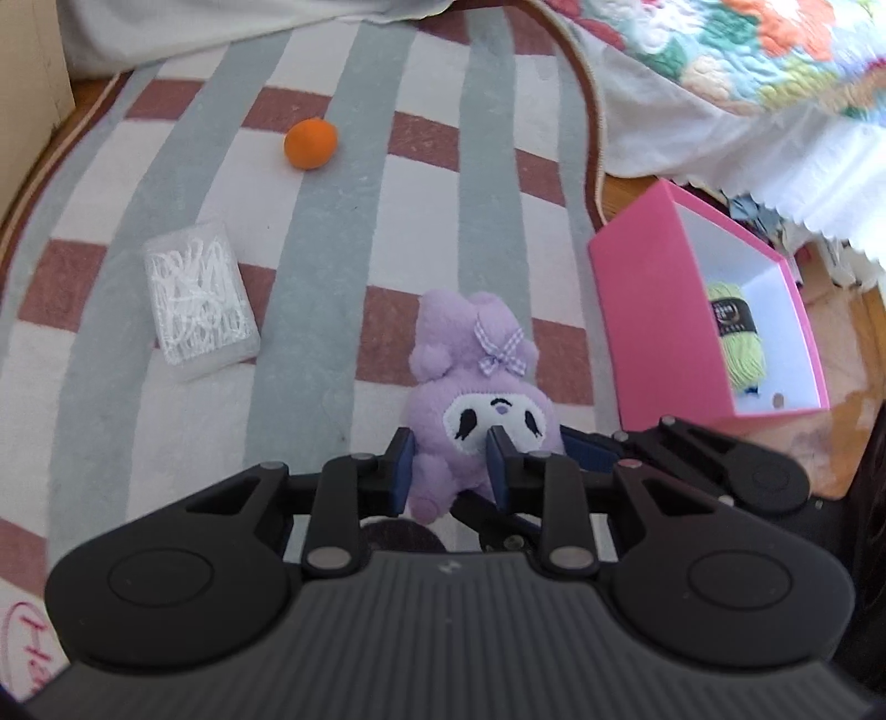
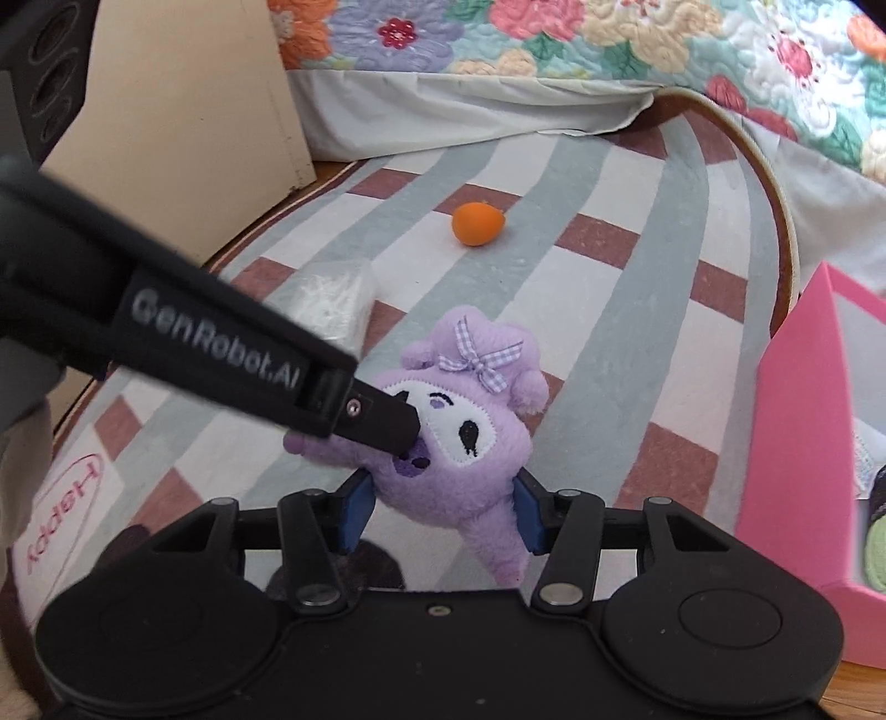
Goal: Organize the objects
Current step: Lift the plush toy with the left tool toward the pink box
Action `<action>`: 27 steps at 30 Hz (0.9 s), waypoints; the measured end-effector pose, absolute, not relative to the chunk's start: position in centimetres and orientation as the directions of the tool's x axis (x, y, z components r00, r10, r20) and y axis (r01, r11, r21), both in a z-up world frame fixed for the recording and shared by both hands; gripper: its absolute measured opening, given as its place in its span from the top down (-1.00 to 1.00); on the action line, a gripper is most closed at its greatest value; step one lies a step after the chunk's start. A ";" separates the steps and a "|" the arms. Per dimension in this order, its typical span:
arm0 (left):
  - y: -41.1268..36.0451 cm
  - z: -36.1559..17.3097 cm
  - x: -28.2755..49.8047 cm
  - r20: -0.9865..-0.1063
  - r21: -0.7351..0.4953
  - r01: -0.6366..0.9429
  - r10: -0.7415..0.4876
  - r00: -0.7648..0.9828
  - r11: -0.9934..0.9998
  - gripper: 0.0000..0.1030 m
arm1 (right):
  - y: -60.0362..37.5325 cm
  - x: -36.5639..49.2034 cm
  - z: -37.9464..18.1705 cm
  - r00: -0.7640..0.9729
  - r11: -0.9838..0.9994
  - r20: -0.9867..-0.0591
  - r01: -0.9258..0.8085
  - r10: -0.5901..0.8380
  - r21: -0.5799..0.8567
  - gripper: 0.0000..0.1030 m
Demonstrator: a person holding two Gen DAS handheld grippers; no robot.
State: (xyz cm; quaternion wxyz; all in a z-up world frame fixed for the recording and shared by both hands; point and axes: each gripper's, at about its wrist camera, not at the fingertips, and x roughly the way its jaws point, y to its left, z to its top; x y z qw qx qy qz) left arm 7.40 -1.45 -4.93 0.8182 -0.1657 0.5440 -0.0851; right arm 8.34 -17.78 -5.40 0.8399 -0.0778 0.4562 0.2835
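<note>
A purple plush toy (image 1: pixel 482 387) with a checked bow hangs just above the striped rug, held from two sides. My left gripper (image 1: pixel 449 471) is shut on its lower body, blue pads pressing into the fur. In the right wrist view the left gripper (image 2: pixel 404 429) comes in from the left, its tip at the plush toy (image 2: pixel 470 459) by the face. My right gripper (image 2: pixel 443 515) is shut on the plush's body, one pad on each side. One of its fingers (image 1: pixel 587 451) shows just right of the plush. A pink box (image 1: pixel 642 310) with green yarn (image 1: pixel 739 343) inside stands to the right.
An orange ball (image 1: pixel 311 144) and a clear plastic case (image 1: pixel 199 299) of white bits lie on the checked rug (image 1: pixel 332 232). A flowered quilt (image 2: pixel 554 33) hangs at the back and right. A beige board (image 2: pixel 183 111) and a dark speaker (image 2: pixel 50 61) stand at the back left.
</note>
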 end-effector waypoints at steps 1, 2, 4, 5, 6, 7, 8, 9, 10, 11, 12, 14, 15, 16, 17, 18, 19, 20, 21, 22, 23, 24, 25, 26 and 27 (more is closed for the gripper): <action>-1.6 -4.3 7.1 -0.862 -0.358 -0.036 -0.316 0.396 0.933 0.49 | -17.8 8.2 -4.8 0.420 0.825 -0.811 -0.550 0.406 0.129 -0.11; -1.7 -3.7 6.7 -0.862 -0.353 -0.032 -0.312 0.399 0.935 0.49 | -17.8 8.0 -4.3 0.418 0.823 -0.812 -0.554 0.408 0.128 -0.11; -1.8 -2.4 5.9 -0.859 -0.350 -0.029 -0.309 0.409 0.936 0.49 | -17.9 7.7 -3.1 0.411 0.819 -0.812 -0.558 0.414 0.135 -0.11; -1.8 -1.7 5.6 -0.858 -0.348 -0.025 -0.307 0.413 0.937 0.48 | -18.0 7.5 -2.5 0.408 0.818 -0.812 -0.558 0.418 0.140 -0.11; -1.9 -1.1 5.3 -0.856 -0.346 -0.021 -0.306 0.416 0.938 0.48 | -18.1 7.3 -2.0 0.405 0.817 -0.811 -0.558 0.421 0.146 -0.11; -1.9 -0.5 5.0 -0.854 -0.343 -0.014 -0.306 0.421 0.939 0.48 | -18.2 7.1 -1.4 0.404 0.817 -0.811 -0.557 0.424 0.150 -0.11; -2.0 0.1 4.7 -0.852 -0.342 -0.007 -0.307 0.424 0.940 0.48 | -18.3 6.9 -0.8 0.403 0.817 -0.810 -0.557 0.425 0.152 -0.11; -2.0 0.6 4.5 -0.850 -0.344 -0.003 -0.310 0.427 0.939 0.48 | -18.4 6.6 -0.3 0.403 0.816 -0.810 -0.557 0.425 0.152 -0.11; -2.0 1.1 4.2 -0.847 -0.347 0.003 -0.315 0.428 0.938 0.48 | -18.5 6.4 0.2 0.403 0.817 -0.811 -0.557 0.423 0.149 -0.11; -2.1 1.5 4.0 -0.844 -0.350 0.008 -0.319 0.431 0.937 0.48 | -18.6 6.2 0.7 0.404 0.817 -0.812 -0.557 0.421 0.146 -0.11; -2.1 2.0 3.8 -0.842 -0.352 0.012 -0.323 0.432 0.936 0.48 | -18.6 6.0 1.2 0.404 0.817 -0.813 -0.558 0.419 0.144 -0.11; -2.3 2.7 3.3 -0.837 -0.358 0.022 -0.331 0.435 0.933 0.47 | -18.7 5.7 2.0 0.407 0.820 -0.816 -0.556 0.411 0.136 -0.11; -2.4 3.1 3.1 -0.835 -0.361 0.027 -0.336 0.436 0.932 0.47 | -18.7 5.4 2.4 0.409 0.820 -0.817 -0.557 0.408 0.130 -0.11; -2.5 3.4 2.9 -0.833 -0.363 0.031 -0.339 0.437 0.931 0.47 | -18.8 5.3 2.8 0.411 0.821 -0.817 -0.558 0.404 0.125 -0.11; -2.6 3.8 2.7 -0.831 -0.363 0.037 -0.341 0.438 0.931 0.47 | -18.8 5.1 3.1 0.413 0.822 -0.818 -0.557 0.400 0.121 -0.11; -2.8 4.1 2.5 -0.830 -0.363 0.042 -0.343 0.440 0.931 0.47 | -18.9 4.9 3.4 0.415 0.822 -0.819 -0.558 0.396 0.116 -0.11; -3.0 4.4 2.3 -0.829 -0.362 0.046 -0.344 0.441 0.931 0.47 | -19.0 4.7 3.7 0.418 0.822 -0.819 -0.559 0.393 0.109 -0.11; -3.1 4.7 2.2 -0.828 -0.360 0.052 -0.345 0.442 0.931 0.47 | -19.1 4.5 4.0 0.421 0.823 -0.820 -0.559 0.387 0.102 -0.11; -3.4 5.0 2.0 -0.828 -0.357 0.058 -0.344 0.442 0.932 0.47 | -19.1 4.3 4.3 0.424 0.824 -0.821 -0.558 0.382 0.094 -0.11; -3.6 5.2 1.9 -0.828 -0.353 0.064 -0.344 0.444 0.933 0.47 | -19.2 4.3 4.5 0.427 0.825 -0.822 -0.558 0.376 0.087 -0.11; -3.9 5.4 1.8 -0.827 -0.351 0.069 -0.344 0.444 0.934 0.47 | -19.3 4.1 4.8 0.432 0.827 -0.823 -0.557 0.369 0.078 -0.11; -4.1 5.6 1.7 -0.826 -0.350 0.073 -0.345 0.445 0.934 0.48 | -19.5 3.9 5.1 0.437 0.828 -0.823 -0.556 0.362 0.069 -0.11; -4.3 5.8 1.6 -0.825 -0.349 0.078 -0.346 0.447 0.934 0.48 | -19.6 3.8 5.3 0.441 0.830 -0.824 -0.554 0.357 0.063 -0.11; -4.6 6.0 1.6 -0.824 -0.350 0.082 -0.349 0.446 0.933 0.48 | -19.8 3.7 5.5 0.444 0.832 -0.824 -0.552 0.350 0.056 -0.11; -4.9 6.2 1.6 -0.824 -0.352 0.086 -0.352 0.444 0.932 0.48 | -20.1 3.6 5.7 0.448 0.834 -0.825 -0.549 0.344 0.050 -0.11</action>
